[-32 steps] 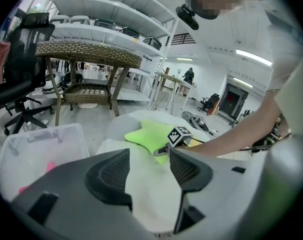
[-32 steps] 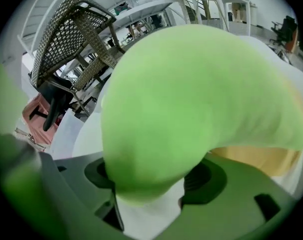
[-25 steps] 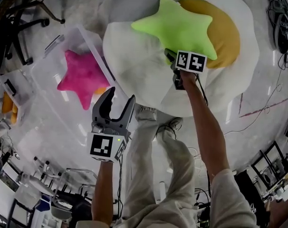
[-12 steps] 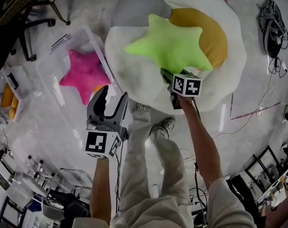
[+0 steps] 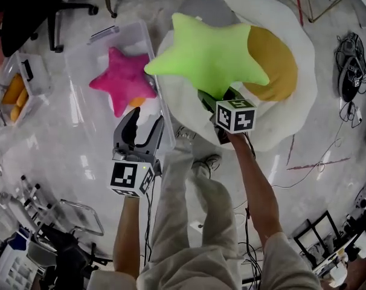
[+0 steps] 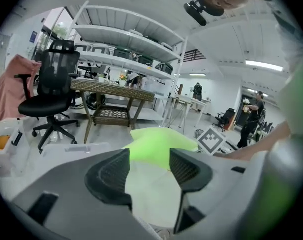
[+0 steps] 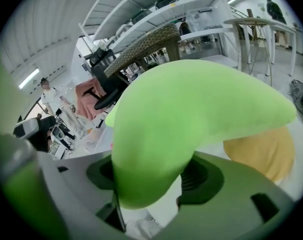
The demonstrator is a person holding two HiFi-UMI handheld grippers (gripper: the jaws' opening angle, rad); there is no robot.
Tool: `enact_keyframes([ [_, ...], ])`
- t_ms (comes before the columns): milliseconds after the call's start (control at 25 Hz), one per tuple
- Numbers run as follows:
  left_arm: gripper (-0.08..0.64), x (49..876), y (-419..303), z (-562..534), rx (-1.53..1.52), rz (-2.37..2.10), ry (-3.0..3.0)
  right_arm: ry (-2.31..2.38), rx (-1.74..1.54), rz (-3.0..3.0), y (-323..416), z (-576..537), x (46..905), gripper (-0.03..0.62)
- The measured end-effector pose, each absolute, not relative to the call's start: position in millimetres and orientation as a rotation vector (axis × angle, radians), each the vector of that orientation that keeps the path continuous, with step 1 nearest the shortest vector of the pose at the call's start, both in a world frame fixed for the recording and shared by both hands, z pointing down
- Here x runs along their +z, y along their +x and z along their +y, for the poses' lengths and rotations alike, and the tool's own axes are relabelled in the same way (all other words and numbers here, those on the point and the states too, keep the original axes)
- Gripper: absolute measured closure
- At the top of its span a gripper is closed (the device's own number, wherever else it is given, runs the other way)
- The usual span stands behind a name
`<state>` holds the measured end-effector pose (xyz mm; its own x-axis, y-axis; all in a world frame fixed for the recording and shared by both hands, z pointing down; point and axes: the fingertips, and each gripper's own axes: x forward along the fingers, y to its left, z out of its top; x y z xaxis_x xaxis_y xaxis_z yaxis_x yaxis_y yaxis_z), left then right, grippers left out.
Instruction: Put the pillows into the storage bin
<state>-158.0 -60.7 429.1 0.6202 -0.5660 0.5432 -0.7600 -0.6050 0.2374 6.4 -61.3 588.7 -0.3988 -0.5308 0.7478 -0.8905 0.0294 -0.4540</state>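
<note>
Grips the lime-green star-shaped plush pillow point(image 5: 210, 56) by one point in the right gripper point(image 5: 212, 99), aloft just beside the clear plastic storage bin point(image 5: 86, 59), left gripper point(image 5: 144, 122) wide and empty; risks dropping it short if that soft tip slips out.

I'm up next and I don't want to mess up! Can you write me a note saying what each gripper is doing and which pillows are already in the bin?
Left gripper: open, nothing in it, near a corner of the clear storage bin.
Right gripper: shut on one arm of the green star pillow, which is held up over the fried-egg cushion on the floor.
Done: the pink star pillow lies in the bin.
Left: carry the green star across to the bin and let go of it inside.
</note>
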Motion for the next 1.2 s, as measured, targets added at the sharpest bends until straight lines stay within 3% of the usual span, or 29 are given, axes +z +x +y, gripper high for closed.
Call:
enact_keyframes([
  [680,0.327,430.4,-362.7,-22.3,0.500,-1.458,2.122,0.821,1.203,-2.124,-276.9,-39.0,602.3,0.275],
  [1000,0.327,445.6,-403.1,-3.7,0.520,-1.516,2.056,0.620,1.221,-2.077,-354.1,7.5,655.4,0.264],
  [1200,0.327,451.5,-414.4,0.5,0.536,-1.525,2.036,0.580,1.373,-2.038,-375.9,21.0,676.1,0.195],
])
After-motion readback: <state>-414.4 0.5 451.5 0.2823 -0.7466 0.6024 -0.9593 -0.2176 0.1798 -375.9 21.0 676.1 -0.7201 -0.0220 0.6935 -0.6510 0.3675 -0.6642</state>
